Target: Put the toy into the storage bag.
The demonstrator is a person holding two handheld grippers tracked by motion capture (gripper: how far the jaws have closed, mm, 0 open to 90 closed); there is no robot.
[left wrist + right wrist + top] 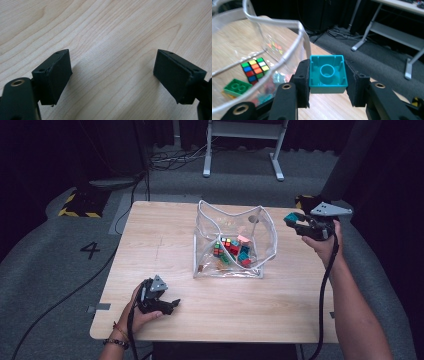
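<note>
A clear plastic bag (265, 227) stands open in the middle of the wooden table (165, 235), with several coloured bricks and a small colour cube (255, 70) inside. My right gripper (295, 222) hangs in the air just right of the bag's rim, shut on a teal brick (327, 71) whose hollow underside faces the camera. A green brick (237, 87) lies in the bag beside the cube. My left gripper (167, 306) rests low at the table's front left, open, with bare wood between its pads (56, 75).
The bag's stiff white rim (287, 53) curves close to the left of my right gripper. Beyond the table's far edge are grey carpet, cables and a white desk frame (245, 150). A cable runs along the floor at the left.
</note>
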